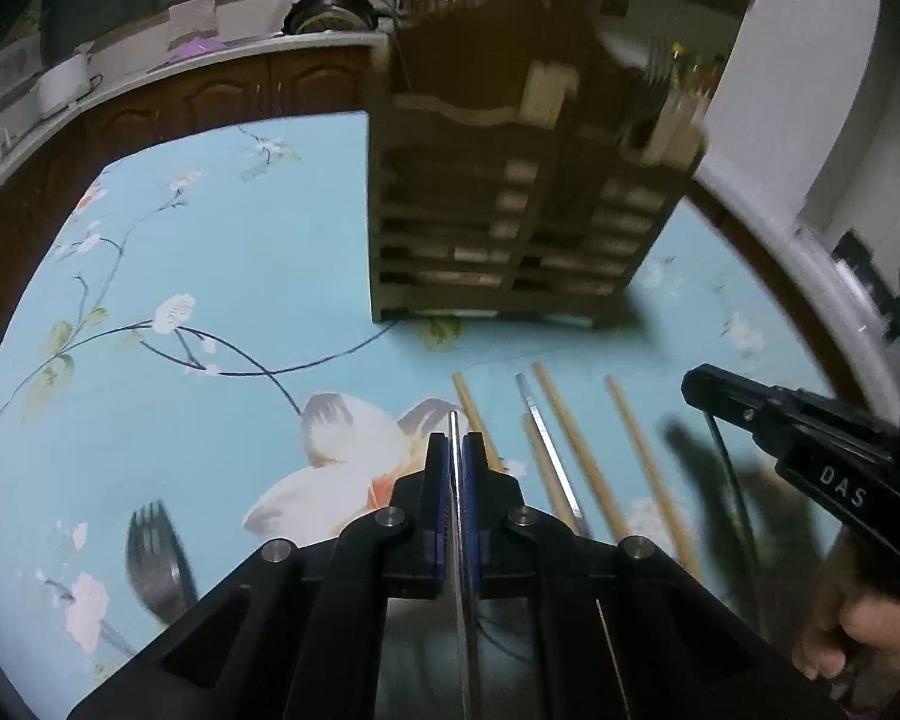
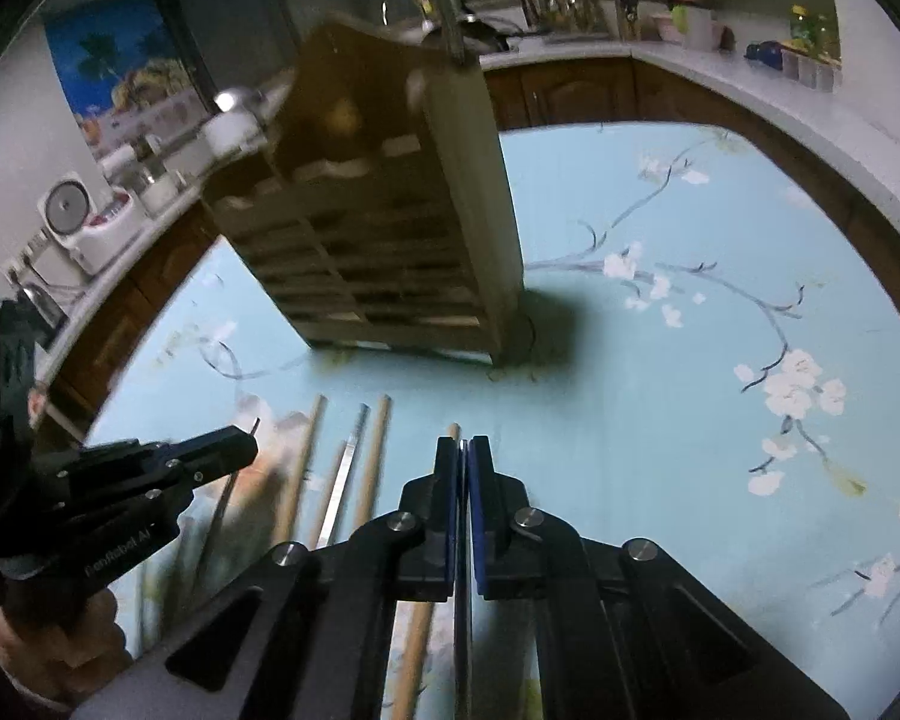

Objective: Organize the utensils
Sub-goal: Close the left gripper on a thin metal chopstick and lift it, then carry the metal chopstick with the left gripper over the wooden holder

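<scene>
Your left tongs clamp a metal chopstick; right tongs are closed together (contents unclear). Ahead, the slatted wooden holder keeps wooden chopsticks.

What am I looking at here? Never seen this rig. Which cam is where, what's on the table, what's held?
There is no robot: a person holds a two-finger gripper in each hand, each with a fisheye camera looking along its fingers. In the left wrist view, the left gripper is shut on a thin metal utensil, and the right gripper enters from the right. In the right wrist view, the right gripper looks shut; whether it holds anything is unclear. On the floral blue tablecloth stands a wooden utensil rack, with wooden chopsticks, a metal chopstick and a fork lying in front.
</scene>
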A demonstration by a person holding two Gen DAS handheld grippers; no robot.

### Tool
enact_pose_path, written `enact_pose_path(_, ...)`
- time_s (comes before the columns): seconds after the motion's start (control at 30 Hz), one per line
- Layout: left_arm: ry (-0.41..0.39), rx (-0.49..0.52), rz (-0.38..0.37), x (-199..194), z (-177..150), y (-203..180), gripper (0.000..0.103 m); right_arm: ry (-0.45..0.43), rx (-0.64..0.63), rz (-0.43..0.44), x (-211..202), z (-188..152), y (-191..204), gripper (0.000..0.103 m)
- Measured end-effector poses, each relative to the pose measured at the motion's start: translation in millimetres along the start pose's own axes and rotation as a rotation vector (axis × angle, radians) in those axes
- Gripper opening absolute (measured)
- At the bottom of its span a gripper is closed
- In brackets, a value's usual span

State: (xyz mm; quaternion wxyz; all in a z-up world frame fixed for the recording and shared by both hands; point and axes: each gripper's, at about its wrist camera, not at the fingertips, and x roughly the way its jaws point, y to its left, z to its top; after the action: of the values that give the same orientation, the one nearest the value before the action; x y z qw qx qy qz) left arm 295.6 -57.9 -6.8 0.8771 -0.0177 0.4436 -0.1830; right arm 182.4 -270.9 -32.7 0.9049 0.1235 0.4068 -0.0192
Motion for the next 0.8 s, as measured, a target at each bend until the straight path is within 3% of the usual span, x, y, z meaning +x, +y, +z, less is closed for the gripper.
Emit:
enact_pose_path(0.57, -0.279, -0.02, -0.128, -173.2, -25.9, 13.0, 0.002, -0.263, -0.002, 0.075, -128.8, 15.6, 19.8, 0.004)
enact_pose_path(0.8, -0.328, -0.022, -0.127, -198.6, -34.5, 16.0, 0.002, -0.33, -0.033, 0.073, -150.9, 28.0, 28.4, 0.004)
